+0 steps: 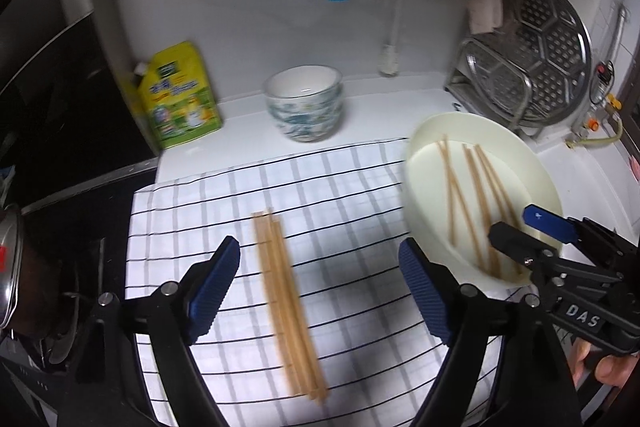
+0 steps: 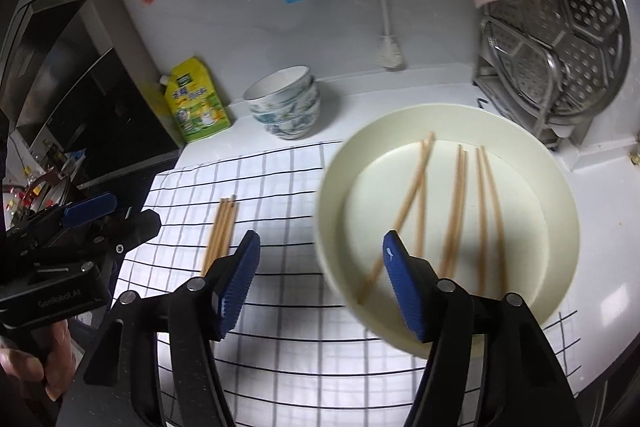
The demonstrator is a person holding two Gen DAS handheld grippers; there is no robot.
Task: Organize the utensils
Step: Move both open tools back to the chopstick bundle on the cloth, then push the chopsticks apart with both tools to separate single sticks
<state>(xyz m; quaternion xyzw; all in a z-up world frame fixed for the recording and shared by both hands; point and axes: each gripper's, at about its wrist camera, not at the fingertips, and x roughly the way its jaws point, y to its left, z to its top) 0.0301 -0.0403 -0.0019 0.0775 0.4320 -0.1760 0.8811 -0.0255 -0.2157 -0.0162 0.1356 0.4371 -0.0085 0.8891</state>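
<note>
Nearest the lens, the left gripper point(image 1: 320, 291) is held wide and empty over the black-and-white checked cloth point(image 1: 360, 187); a tidy bundle of pale wooden chopsticks point(image 1: 286, 303) is seen between its fingers, long axis near-to-far; further right, loose wooden chopsticks point(image 2: 452, 211) lie similarly aligned in the cream round plate point(image 2: 560, 195); the right gripper point(image 2: 320, 283), equally wide and empty, is judged nearer these.

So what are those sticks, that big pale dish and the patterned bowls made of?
The chopsticks look like bamboo or wood: matte, tan. The dish seems plastic or melamine: cream, dull sheen, thick rim, though glazed ceramic is possible. The bowls look like glazed ceramic: glossy white with blue-green print.
</note>
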